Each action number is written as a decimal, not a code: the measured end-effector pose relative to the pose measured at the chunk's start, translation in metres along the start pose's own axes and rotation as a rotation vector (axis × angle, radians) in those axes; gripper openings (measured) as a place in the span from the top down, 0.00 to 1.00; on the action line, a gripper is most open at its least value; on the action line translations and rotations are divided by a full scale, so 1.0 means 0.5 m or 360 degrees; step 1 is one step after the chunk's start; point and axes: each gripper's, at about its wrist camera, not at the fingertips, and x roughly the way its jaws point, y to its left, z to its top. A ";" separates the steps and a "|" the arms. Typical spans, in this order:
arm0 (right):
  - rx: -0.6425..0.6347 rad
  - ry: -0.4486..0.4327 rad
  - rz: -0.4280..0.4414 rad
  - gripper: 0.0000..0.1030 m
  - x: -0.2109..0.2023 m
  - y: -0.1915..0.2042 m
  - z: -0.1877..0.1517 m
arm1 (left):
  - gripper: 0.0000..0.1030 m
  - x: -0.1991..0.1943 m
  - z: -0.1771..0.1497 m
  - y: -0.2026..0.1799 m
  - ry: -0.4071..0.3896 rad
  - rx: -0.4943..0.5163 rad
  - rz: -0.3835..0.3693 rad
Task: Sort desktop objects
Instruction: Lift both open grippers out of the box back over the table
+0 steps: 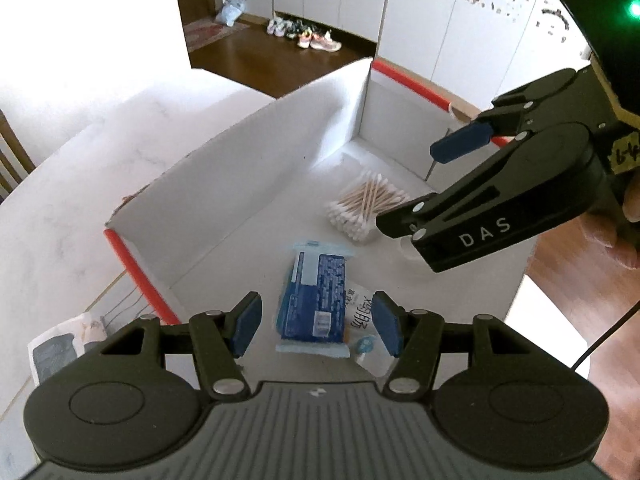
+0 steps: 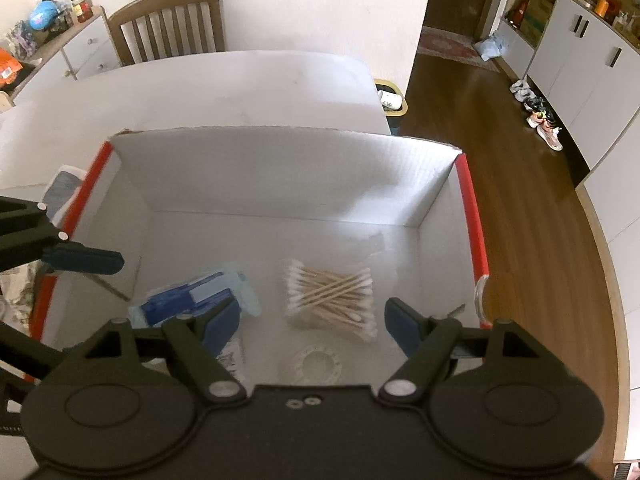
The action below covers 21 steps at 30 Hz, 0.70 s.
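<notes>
Cotton swabs [image 2: 330, 298] bundled on the floor of a white box [image 2: 280, 168] with red edges, blue packet [image 1: 313, 300] just beside. Left gripper [image 1: 316, 326] spread above the packet, pinching nothing; right gripper [image 2: 314, 322] spread wide over the swabs, also empty. Pale table [image 2: 224, 84] underneath, wooden chair [image 2: 168, 24] behind, brown floorboards [image 2: 520, 184], shoes [image 2: 540, 114] along white cabinets [image 2: 592, 80].

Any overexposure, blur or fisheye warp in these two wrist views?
Left wrist view: the wall at upper left is blown out white; the box rims bow from fisheye; the blue packet is sharp. Right wrist view: even light, the table edge curves strongly, the cotton swabs are slightly soft.
</notes>
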 end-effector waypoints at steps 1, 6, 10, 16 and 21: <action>-0.0007 -0.0004 0.0000 0.23 -0.006 0.004 -0.002 | 0.42 -0.007 -0.004 0.001 -0.0012 -0.0008 -0.0001; -0.0037 -0.0012 0.0026 0.23 -0.031 0.028 -0.016 | 0.42 -0.045 -0.023 -0.002 -0.0080 -0.0041 -0.0017; -0.0063 -0.0023 0.0045 0.23 -0.050 0.042 -0.030 | 0.42 -0.073 -0.042 -0.003 -0.0132 -0.0060 -0.0028; -0.0054 -0.0052 0.0063 0.23 -0.077 0.064 -0.050 | 0.42 -0.108 -0.068 -0.007 -0.0179 -0.0078 -0.0041; -0.0052 -0.0080 0.0082 0.20 -0.097 0.083 -0.064 | 0.42 -0.131 -0.089 -0.011 -0.0215 -0.0079 -0.0058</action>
